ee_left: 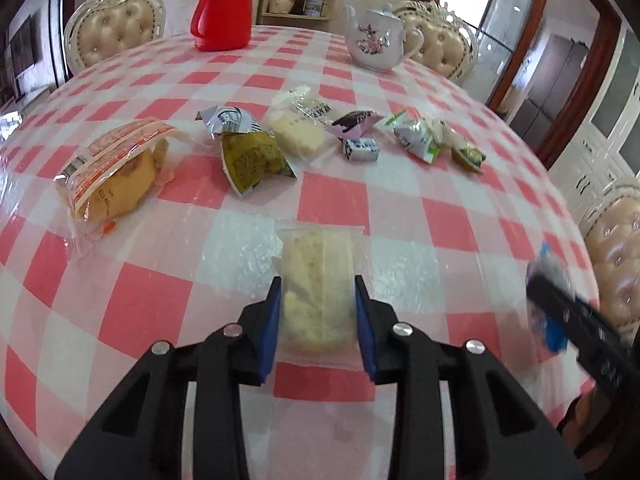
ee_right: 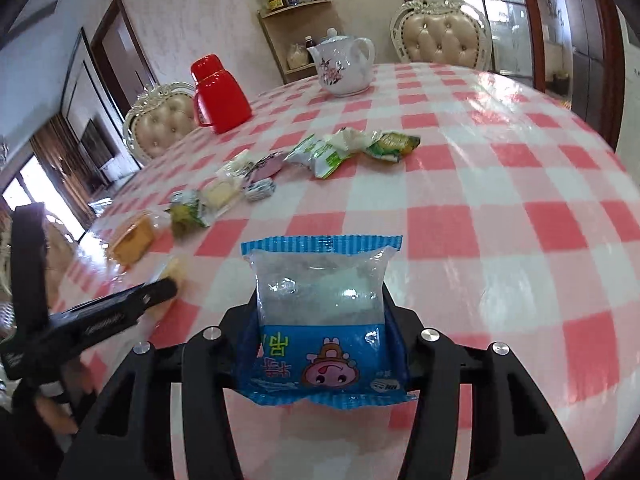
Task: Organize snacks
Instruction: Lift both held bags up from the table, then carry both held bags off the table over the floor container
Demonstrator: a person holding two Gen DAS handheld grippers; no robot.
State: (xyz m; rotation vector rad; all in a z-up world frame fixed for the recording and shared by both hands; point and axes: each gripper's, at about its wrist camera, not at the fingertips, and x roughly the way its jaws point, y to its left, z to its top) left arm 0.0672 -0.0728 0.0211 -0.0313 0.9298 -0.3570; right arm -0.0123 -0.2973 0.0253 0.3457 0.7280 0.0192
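L gripper (ee_left: 317, 288) fingers clamp a clear-wrapped pale cake (ee_left: 318, 276) on the bench (ee_left: 460, 216); R gripper (ee_right: 320, 304) grips a blue packet (ee_right: 320, 312), probably lifted clear.

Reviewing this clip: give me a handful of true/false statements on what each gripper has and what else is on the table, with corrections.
1. The left gripper has its jaws closed on a clear-wrapped pale pastry. True.
2. The right gripper is empty. False: a blue-edged snack packet sits between its jaws.
3. The red thermos lies on its side. False: it stands upright on the checked tablecloth.
4. A floral white teapot stands at the table's far side. True.
5. The loose snacks are stacked in a bowl. False: they lie scattered in a row on the cloth.
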